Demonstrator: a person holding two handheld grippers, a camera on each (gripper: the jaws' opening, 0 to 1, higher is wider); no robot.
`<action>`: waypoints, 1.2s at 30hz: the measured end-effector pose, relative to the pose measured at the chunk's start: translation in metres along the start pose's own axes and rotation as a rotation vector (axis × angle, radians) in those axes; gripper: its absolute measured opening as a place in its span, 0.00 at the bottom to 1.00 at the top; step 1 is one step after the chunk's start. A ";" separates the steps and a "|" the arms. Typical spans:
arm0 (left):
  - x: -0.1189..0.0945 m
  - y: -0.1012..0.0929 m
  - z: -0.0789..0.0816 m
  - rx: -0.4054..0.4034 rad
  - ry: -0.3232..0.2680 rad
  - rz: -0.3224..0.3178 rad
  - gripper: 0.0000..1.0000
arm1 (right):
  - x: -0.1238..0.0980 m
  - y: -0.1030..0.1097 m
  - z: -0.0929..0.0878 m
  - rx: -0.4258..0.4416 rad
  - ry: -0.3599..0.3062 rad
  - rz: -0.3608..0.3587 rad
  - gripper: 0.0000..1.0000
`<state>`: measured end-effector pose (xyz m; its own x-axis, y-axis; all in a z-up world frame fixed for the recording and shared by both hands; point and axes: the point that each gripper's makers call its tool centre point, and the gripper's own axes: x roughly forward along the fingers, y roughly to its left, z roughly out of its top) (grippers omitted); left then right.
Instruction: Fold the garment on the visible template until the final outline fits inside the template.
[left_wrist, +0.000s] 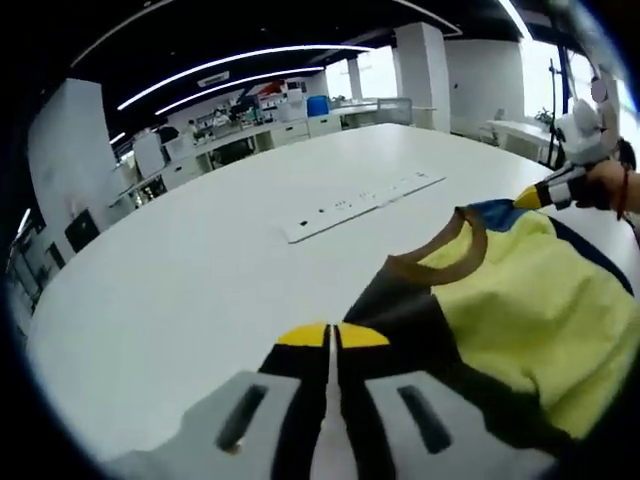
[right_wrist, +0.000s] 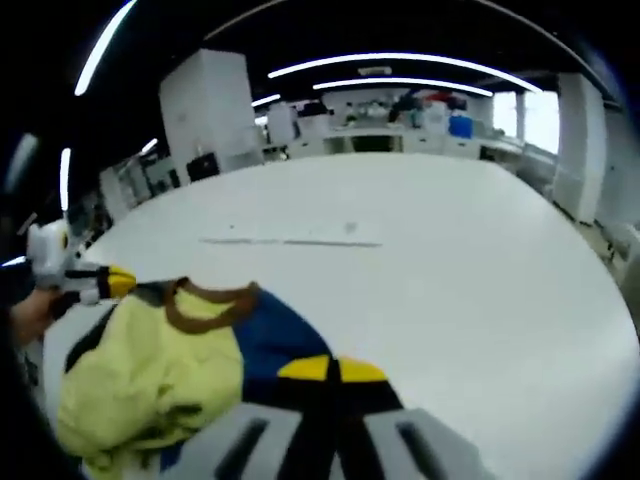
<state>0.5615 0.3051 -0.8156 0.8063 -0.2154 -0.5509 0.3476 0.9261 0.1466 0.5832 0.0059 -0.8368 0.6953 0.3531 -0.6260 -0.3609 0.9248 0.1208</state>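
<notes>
Fleecy yellow-and-navy garment (left_wrist: 520, 310) hangs pinched between left gripper (left_wrist: 330, 337) and right gripper (right_wrist: 331, 370), over smooth white table (left_wrist: 200, 260).

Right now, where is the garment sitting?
The garment lies bunched on the white table, held at two corners: the left gripper grips its dark edge, the right gripper its blue shoulder.

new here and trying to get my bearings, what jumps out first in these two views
The yellow garment with a brown collar and dark blue shoulders lies bunched on the big white table. The left gripper and the right gripper, both yellow-tipped, are each shut on its cloth at opposite shoulders. Beyond it a flat white strip lies on the table.
</notes>
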 end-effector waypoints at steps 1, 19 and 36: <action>-0.001 0.000 0.001 -0.001 -0.006 0.004 0.04 | 0.000 0.000 0.000 -0.002 0.002 -0.001 0.00; -0.059 -0.007 0.004 -0.140 -0.056 0.006 0.66 | -0.057 0.023 -0.013 0.004 0.002 0.068 0.67; -0.132 -0.037 -0.037 -0.086 -0.004 -0.037 0.64 | -0.130 0.059 -0.048 -0.053 0.008 0.115 0.66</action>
<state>0.4244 0.3103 -0.7787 0.7957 -0.2506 -0.5514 0.3346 0.9407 0.0553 0.4420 0.0075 -0.7850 0.6428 0.4547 -0.6165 -0.4699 0.8696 0.1514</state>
